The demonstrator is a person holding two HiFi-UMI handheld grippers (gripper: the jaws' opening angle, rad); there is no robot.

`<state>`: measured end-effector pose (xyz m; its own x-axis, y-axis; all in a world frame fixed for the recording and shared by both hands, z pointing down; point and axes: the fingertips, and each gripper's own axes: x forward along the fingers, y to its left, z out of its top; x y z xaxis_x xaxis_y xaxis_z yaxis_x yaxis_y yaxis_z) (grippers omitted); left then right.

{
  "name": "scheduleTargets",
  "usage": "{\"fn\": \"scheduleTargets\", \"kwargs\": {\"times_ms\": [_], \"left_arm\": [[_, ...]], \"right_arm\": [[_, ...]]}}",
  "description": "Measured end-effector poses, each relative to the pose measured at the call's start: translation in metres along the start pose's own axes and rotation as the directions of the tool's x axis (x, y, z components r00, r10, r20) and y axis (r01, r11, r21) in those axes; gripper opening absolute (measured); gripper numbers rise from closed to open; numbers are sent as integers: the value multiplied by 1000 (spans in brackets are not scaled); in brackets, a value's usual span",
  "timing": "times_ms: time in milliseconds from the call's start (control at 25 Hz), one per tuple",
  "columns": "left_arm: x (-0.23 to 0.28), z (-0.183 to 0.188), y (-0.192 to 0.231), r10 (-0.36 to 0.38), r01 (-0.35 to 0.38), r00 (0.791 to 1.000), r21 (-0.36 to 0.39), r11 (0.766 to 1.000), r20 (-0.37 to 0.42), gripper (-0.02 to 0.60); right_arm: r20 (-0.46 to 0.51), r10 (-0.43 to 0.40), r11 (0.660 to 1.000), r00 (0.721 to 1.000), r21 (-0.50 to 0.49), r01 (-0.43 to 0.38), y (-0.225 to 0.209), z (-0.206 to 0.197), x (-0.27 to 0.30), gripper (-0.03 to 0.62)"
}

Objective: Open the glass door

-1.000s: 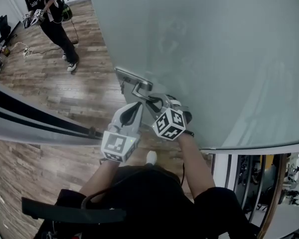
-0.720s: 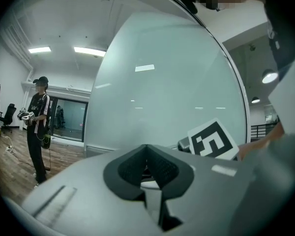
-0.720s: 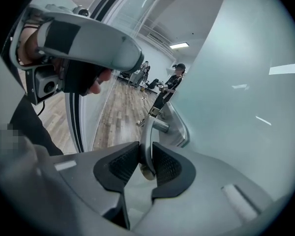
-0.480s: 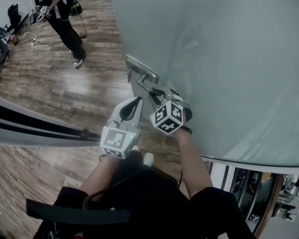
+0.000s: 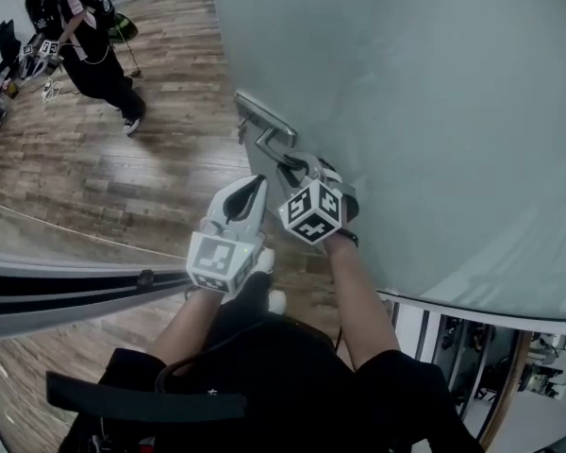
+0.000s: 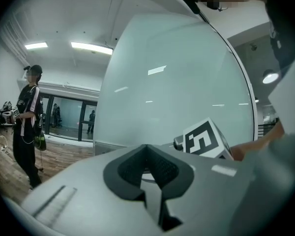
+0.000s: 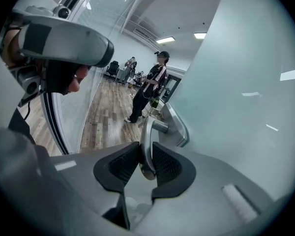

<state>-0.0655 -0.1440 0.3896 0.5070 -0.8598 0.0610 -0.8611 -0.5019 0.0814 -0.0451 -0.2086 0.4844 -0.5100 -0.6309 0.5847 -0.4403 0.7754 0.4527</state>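
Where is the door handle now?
In the head view, the door handle sits near the centre, at the left edge of the glass door, gripped by the right gripper.

light: bright, from ceiling lights (image 6: 91,47) above the left gripper (image 6: 148,156) | glare: white streaks on glass door (image 6: 187,82) | edges: bent, dark — round corners

Frosted glass door (image 5: 434,111), satin metal handle (image 5: 267,130)

Pale green door (image 5: 434,111), silver handle (image 7: 146,136)
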Motion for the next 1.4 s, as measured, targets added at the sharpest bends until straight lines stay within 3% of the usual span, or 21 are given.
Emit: {"fn": "scheduleTargets", "kwargs": {"times_ms": [400,760,920,1280,1400], "left_arm": [[73,10,16,-68,68,998,-3,998,0,0],[136,14,15,-199,199,980,3,980,20,0],[138,6,26,-224,225,974,-1,974,15,0],[187,-8,25,-256,256,966,-8,967,-16,0],[206,-7,26,-237,237,971,-9,971,-20,0]], "right_arm": [[-31,-51,997,998,47,53,-46,-19,20,86],[-62,-121,988,991,90,126,-93,-49,35,86],[-83,-149,982,985,105,157,-99,-55,40,86],[-108,-183,966,977,164,199,-163,-91,48,82],[-116,-197,961,973,174,215,-178,-98,54,83]]}}
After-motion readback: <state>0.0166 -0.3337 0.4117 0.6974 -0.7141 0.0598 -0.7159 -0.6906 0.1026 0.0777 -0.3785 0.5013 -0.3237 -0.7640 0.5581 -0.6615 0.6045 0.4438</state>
